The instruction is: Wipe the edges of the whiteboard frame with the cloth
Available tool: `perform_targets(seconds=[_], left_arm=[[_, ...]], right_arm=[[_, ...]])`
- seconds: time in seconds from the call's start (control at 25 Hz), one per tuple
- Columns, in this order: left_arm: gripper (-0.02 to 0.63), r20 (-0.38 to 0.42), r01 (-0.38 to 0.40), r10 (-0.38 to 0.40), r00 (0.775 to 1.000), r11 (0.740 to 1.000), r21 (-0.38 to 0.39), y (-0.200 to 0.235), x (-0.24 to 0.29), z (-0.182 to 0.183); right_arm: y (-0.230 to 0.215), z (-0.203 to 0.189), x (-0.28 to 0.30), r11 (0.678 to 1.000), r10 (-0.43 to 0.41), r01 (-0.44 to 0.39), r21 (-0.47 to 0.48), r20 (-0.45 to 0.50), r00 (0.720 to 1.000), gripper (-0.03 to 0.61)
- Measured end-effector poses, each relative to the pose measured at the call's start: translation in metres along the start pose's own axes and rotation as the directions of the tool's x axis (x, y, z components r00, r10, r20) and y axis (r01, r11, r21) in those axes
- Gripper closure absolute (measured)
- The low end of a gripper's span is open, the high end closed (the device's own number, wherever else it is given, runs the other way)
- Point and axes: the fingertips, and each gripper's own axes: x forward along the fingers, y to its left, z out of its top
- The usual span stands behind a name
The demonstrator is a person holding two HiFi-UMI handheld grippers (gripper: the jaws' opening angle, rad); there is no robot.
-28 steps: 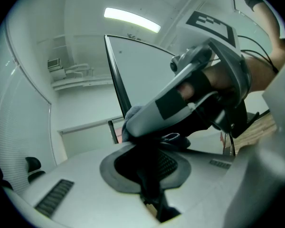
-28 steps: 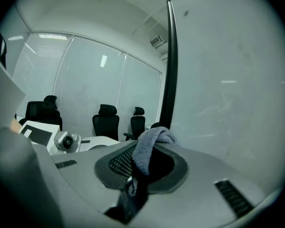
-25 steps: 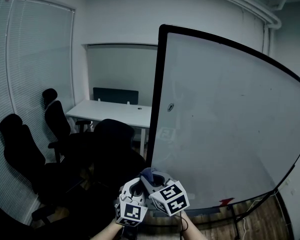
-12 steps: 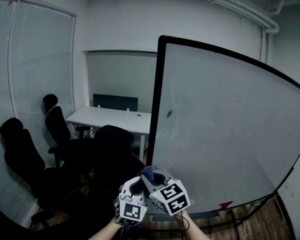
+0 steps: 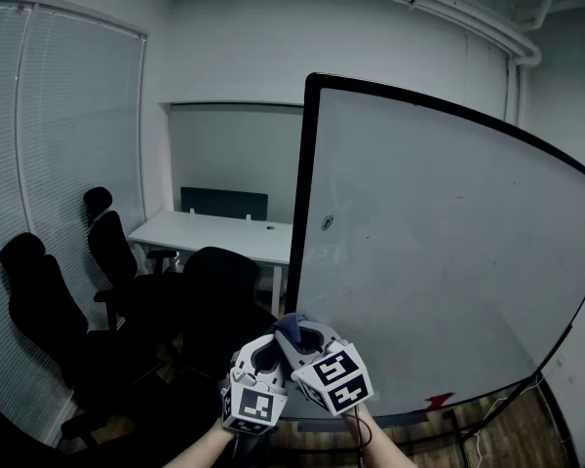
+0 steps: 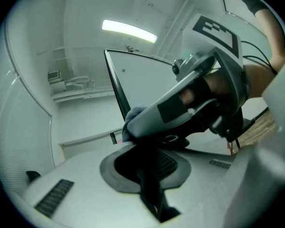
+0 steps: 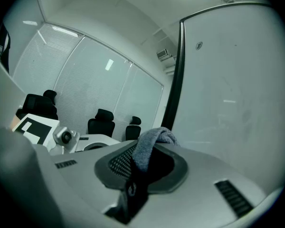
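**Cloth clamped in the right tool, low by the whiteboard's left edge**

We see the right tool point(image 7: 143, 167) closed tight on a grey cloth point(image 7: 151, 142), which bunches up out of the top of its jaws. The cloth sits close to the lower part of the black frame point(image 5: 301, 203) on the left edge of the whiteboard point(image 5: 448, 252). We cannot tell whether cloth and frame touch.

The left tool point(image 6: 151, 175) has its jaws drawn narrow, with only a dark slit between them, and we make out nothing held there. In the head view the two tools are low in the picture, just beside each other, the left one slightly lower. Bare forearms reach up to them from the bottom edge.

The whiteboard stands upright on a dark stand over a wooden floor point(image 5: 512, 432). To its left a white desk point(image 5: 219, 233) stands against the far wall. Black office chairs point(image 5: 41, 305) line the window blinds point(image 5: 73, 135).
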Motion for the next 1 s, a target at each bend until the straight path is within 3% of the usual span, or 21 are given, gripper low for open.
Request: perform_targets(seconds=[1.0], left_arm=[[0.571,0.105,-0.05,0.044,0.993,0.997,0.05,0.034,0.012,0.065]], right_arm=[[-0.018,0.066,-0.008,0.986,-0.036,0.047,-0.159,0.066,0.997,0.52]])
